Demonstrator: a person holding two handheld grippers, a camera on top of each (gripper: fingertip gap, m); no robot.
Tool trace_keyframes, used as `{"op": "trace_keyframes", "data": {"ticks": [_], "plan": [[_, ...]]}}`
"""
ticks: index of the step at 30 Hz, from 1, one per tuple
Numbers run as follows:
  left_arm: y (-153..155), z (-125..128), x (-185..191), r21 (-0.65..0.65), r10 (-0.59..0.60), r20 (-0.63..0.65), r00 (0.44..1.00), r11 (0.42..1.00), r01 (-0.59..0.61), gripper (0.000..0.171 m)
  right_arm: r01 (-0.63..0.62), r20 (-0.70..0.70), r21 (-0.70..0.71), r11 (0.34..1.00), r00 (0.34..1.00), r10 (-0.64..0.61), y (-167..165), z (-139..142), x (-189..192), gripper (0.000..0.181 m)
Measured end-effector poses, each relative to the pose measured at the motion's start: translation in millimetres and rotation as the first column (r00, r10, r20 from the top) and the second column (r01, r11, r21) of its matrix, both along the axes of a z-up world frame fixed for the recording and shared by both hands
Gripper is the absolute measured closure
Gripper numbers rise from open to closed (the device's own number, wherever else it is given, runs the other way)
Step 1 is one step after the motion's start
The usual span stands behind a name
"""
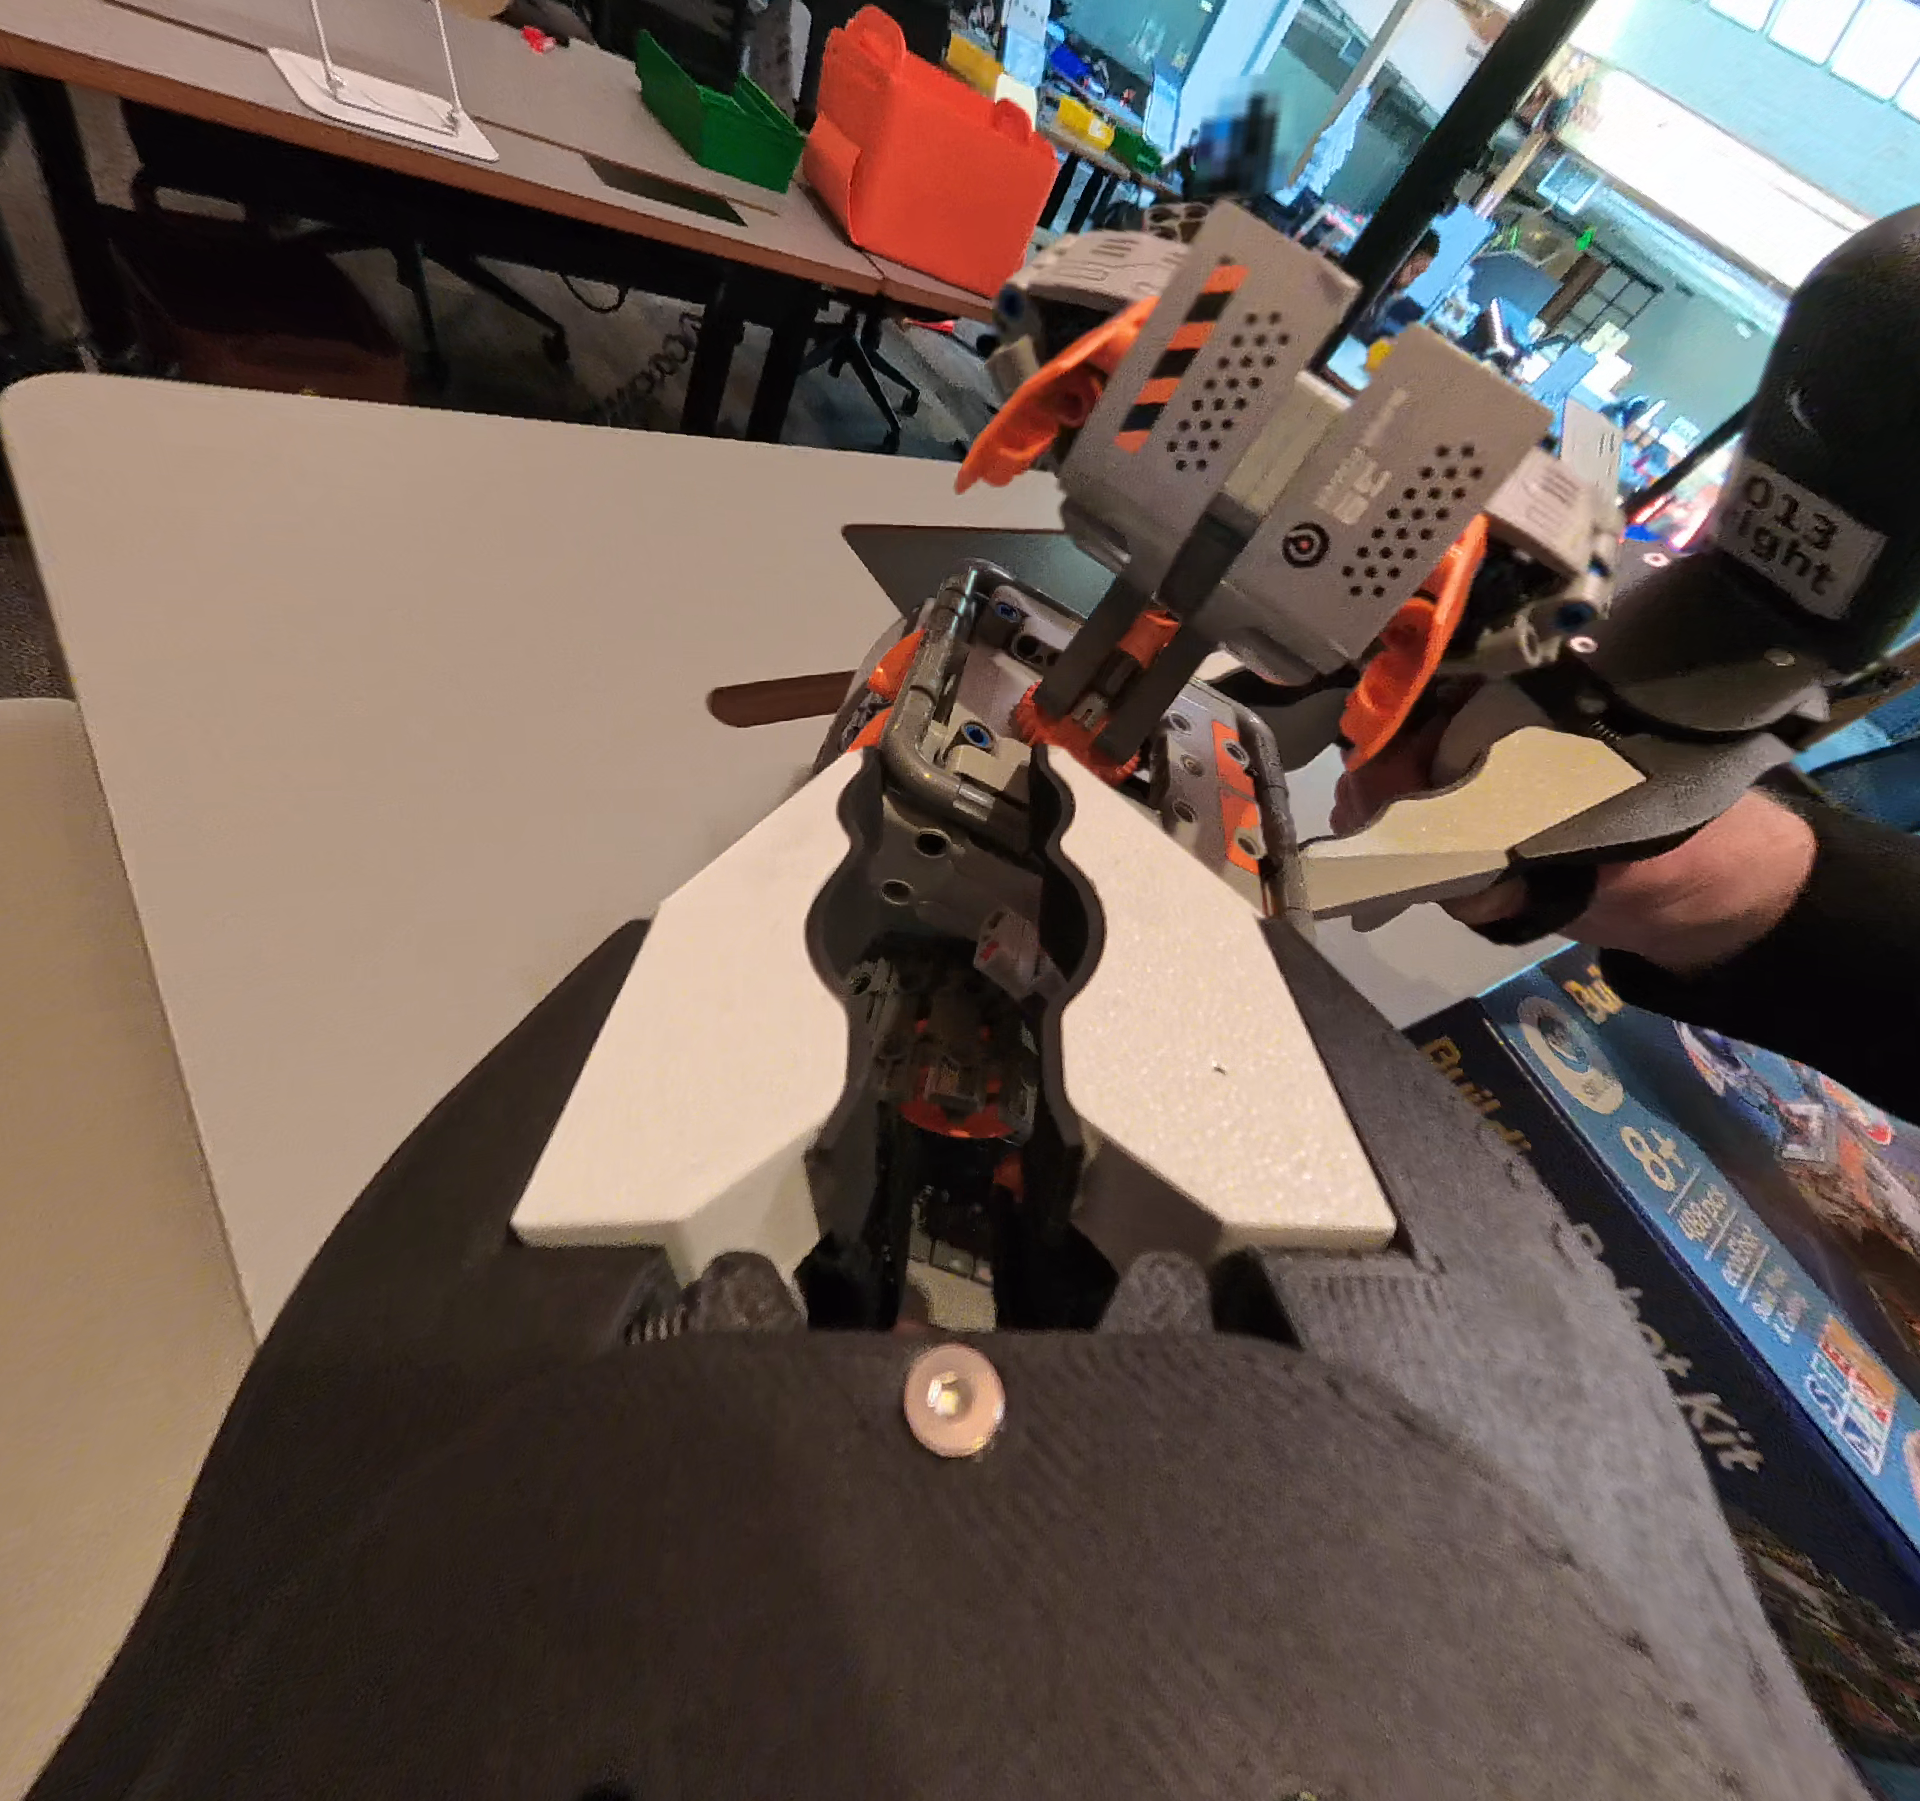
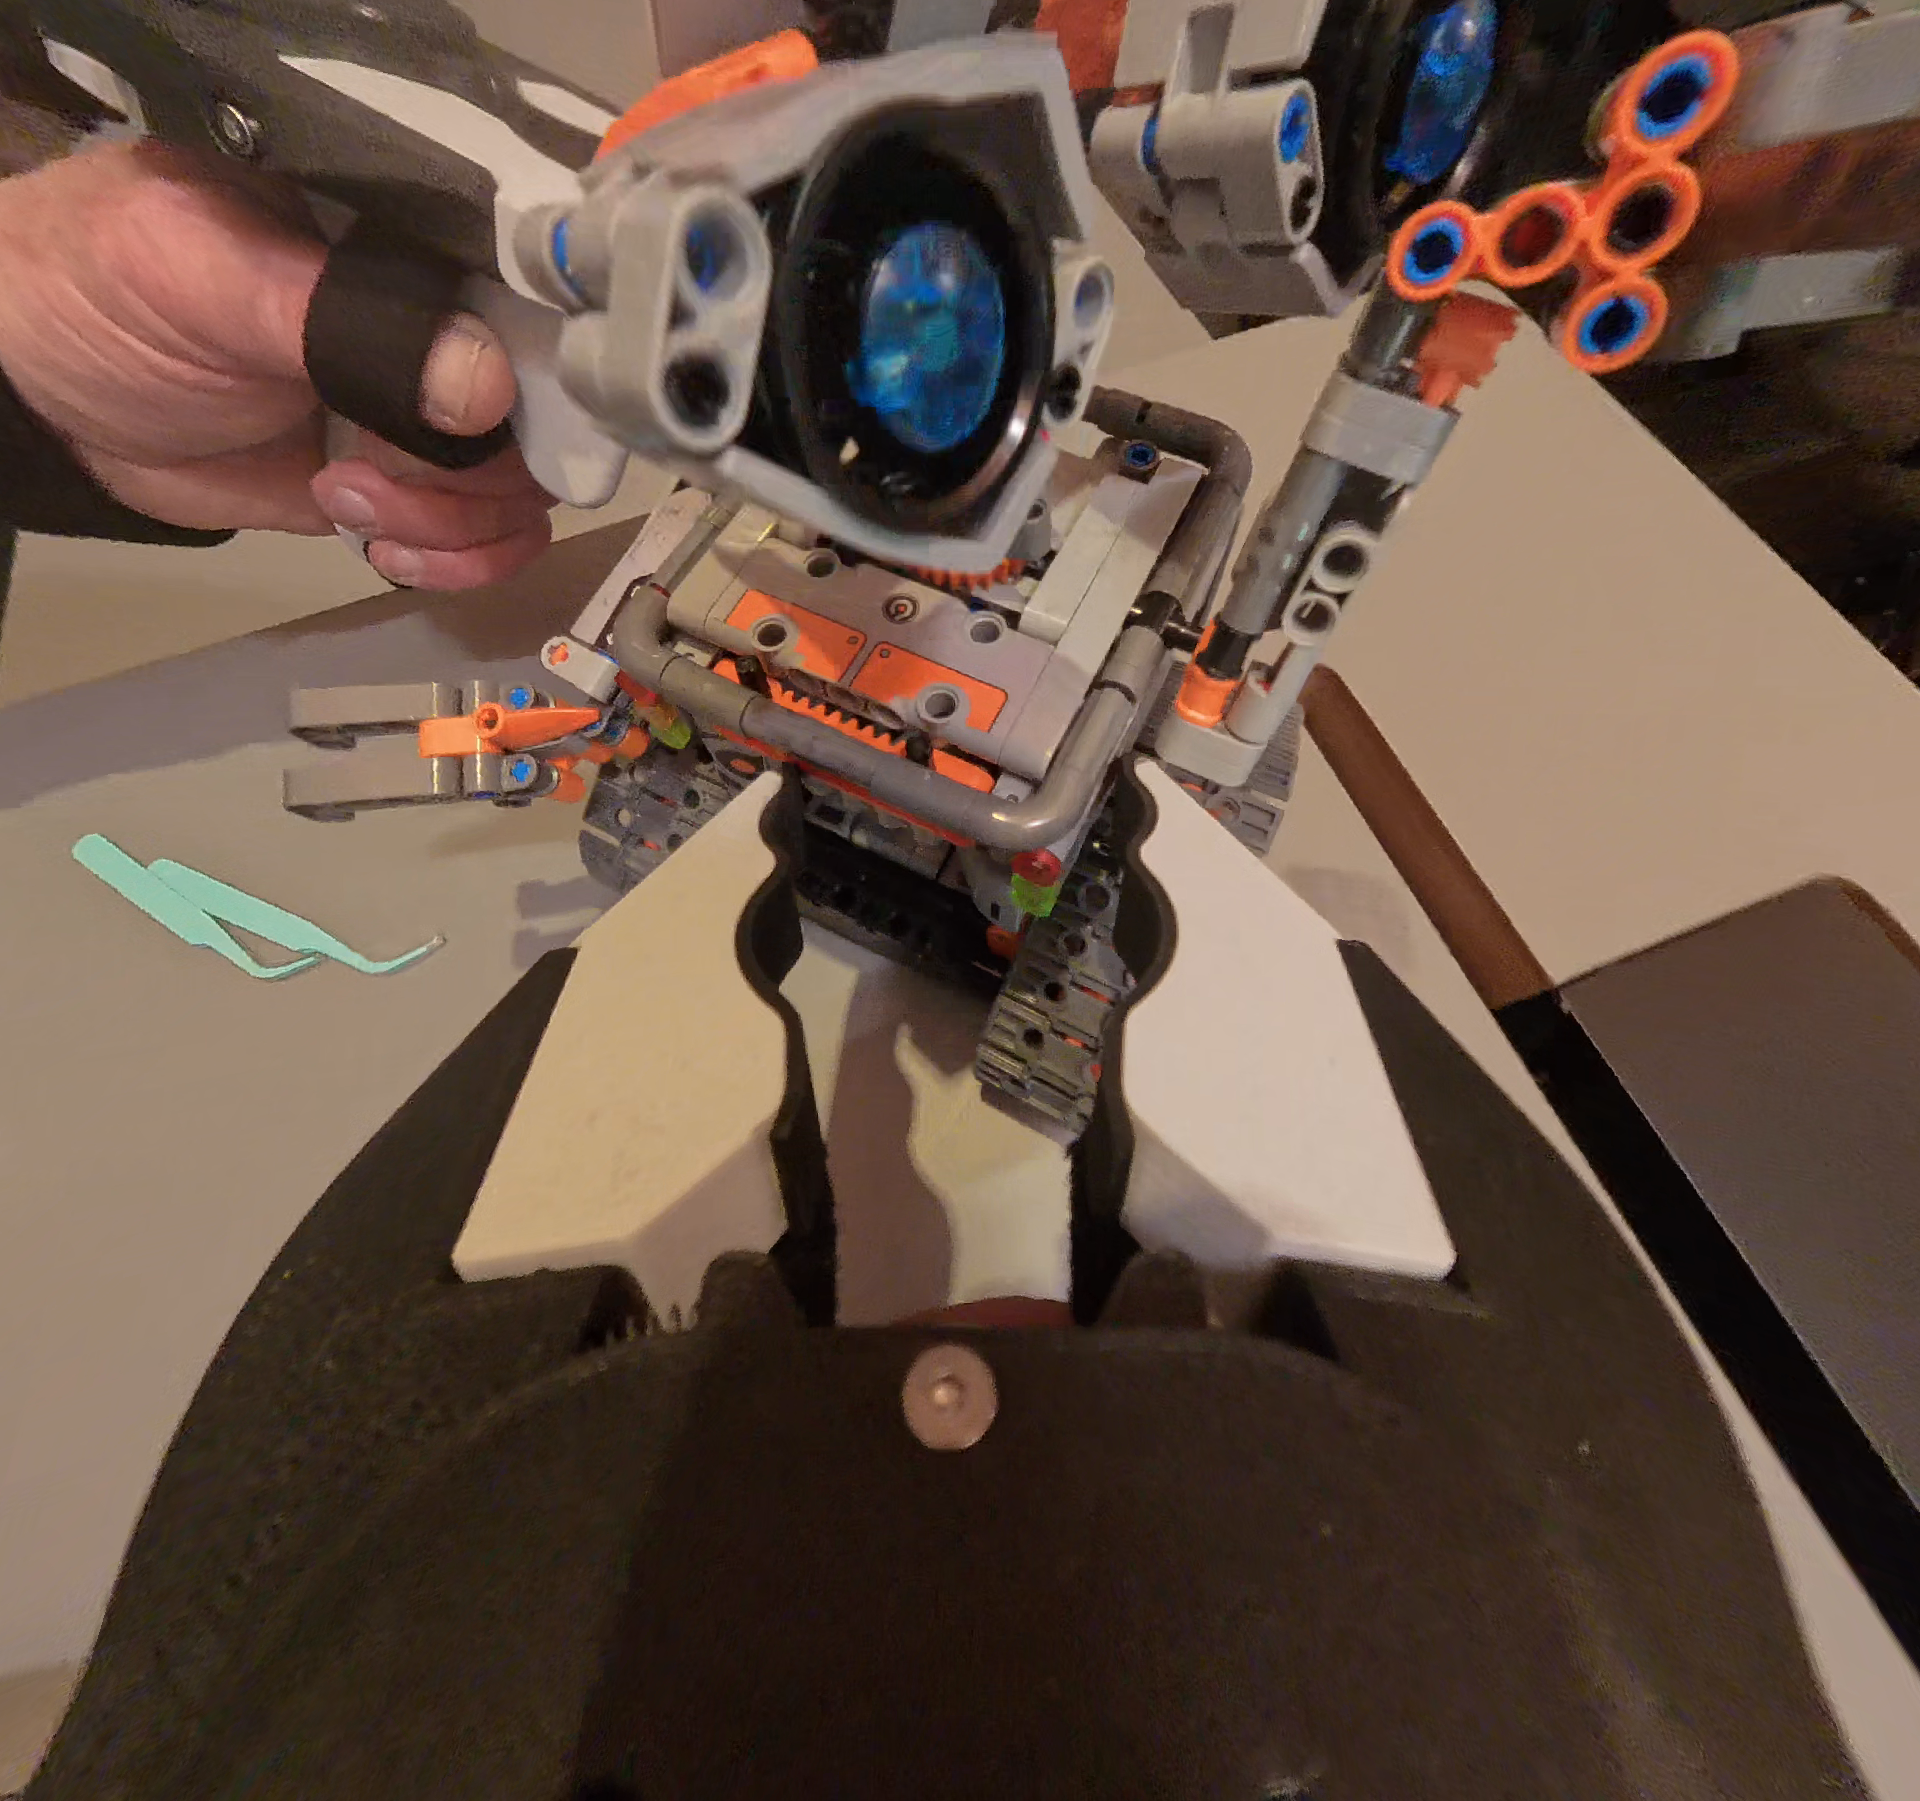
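White counter (image 2: 208,1180) fills most of what I see, with a blue printed box (image 1: 1662,1232) lying flat at its edge, on the right of the left wrist view.

A grey and orange toy robot (image 2: 883,671) built from bricks stands near the middle of the counter on its tracks. Its long axis runs straight up. Its head (image 2: 914,338), with two blue eyes, leans forward over the body.

My two tongs meet it from opposite sides. The left tongs (image 1: 956,775) come in from behind, below the back of the head. They are drawn in narrow around the upper rear of the body and appear to pinch the grey frame there.

The right tongs (image 2: 951,795) face the robot's front, low down. They are set moderately wide and straddle the chassis just under the grey pipe frame, with one track lying between them. I cannot tell whether their pads press on the chassis or only stand beside it.

Neither side is nearer, since both are right at the body. The left sits higher and behind, the right lower and in front.

A claw arm (image 2: 416,743) sticks out sideways from the robot. A pair of mint green tweezers (image 2: 249,920) lies on the counter just beyond the claw arm, apart from both tongs.
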State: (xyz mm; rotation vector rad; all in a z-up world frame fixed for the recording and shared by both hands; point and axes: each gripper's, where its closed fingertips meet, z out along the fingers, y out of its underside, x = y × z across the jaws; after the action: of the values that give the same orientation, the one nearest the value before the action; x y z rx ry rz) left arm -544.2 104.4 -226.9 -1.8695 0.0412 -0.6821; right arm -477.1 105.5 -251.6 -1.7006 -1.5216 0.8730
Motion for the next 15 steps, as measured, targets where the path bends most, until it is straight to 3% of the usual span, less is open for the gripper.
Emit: {"op": "trace_keyframes", "data": {"ticks": [7,12,15], "plan": [[-3.9,0.0,-3.0,-0.024,-0.046,-0.046,0.998,0.999,0.045,0.146,-0.042,0.058,-0.002,0.999,0.997,0.042,1.8,-3.9,1.1,0.117],[-20.6,6.1,-18.2,-0.047,-0.032,-0.072,0.997,0.999,0.029,0.123,-0.014,0.144,0.023,1.000,0.990,0.011,-5.5,-12.2,30.3,0.108],[-49.7,13.5,-30.0,-0.053,-0.030,-0.128,0.991,0.998,0.023,0.118,0.036,0.129,0.007,0.999,0.991,-0.036,-16.4,-0.3,51.1,0.108]]}}
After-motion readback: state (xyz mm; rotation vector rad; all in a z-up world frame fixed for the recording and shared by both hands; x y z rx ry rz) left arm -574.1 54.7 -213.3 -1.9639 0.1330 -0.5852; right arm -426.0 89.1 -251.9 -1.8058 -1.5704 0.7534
